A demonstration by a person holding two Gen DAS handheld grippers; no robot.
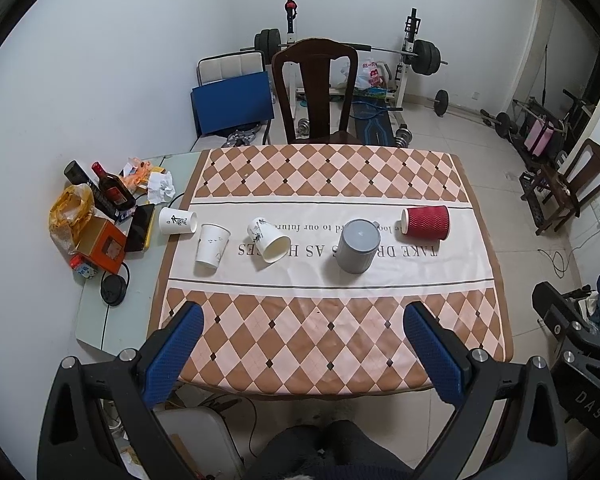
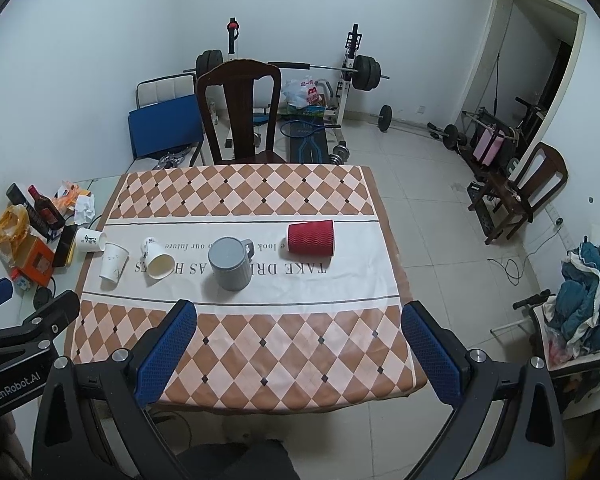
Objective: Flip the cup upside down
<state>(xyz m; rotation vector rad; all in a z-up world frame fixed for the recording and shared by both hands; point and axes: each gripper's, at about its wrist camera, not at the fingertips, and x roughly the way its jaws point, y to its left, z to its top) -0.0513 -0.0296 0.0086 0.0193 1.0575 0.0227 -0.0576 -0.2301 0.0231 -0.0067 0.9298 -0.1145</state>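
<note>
Several cups stand in a row on the checked tablecloth (image 1: 300, 332). A red ribbed paper cup (image 1: 425, 222) (image 2: 311, 237) lies on its side at the right. A grey mug (image 1: 358, 246) (image 2: 230, 259) stands upside down, base up. A white paper cup (image 1: 269, 239) (image 2: 157, 258) lies tilted on its side, mouth toward me. Another white cup (image 1: 212, 246) (image 2: 114, 262) stands mouth down. A third white cup (image 1: 177, 221) (image 2: 90, 240) lies on its side at the cloth's left edge. My left gripper (image 1: 302, 316) and right gripper (image 2: 298, 316) are open and empty above the near table edge.
Clutter sits on the left side table: a dark bottle (image 1: 112, 186), an orange box (image 1: 102, 248), a phone (image 1: 140, 227) and crumpled paper (image 1: 160, 186). A wooden chair (image 1: 315, 92) stands behind the table. Weight equipment (image 1: 414, 54) fills the back. Another chair (image 2: 532, 192) stands right.
</note>
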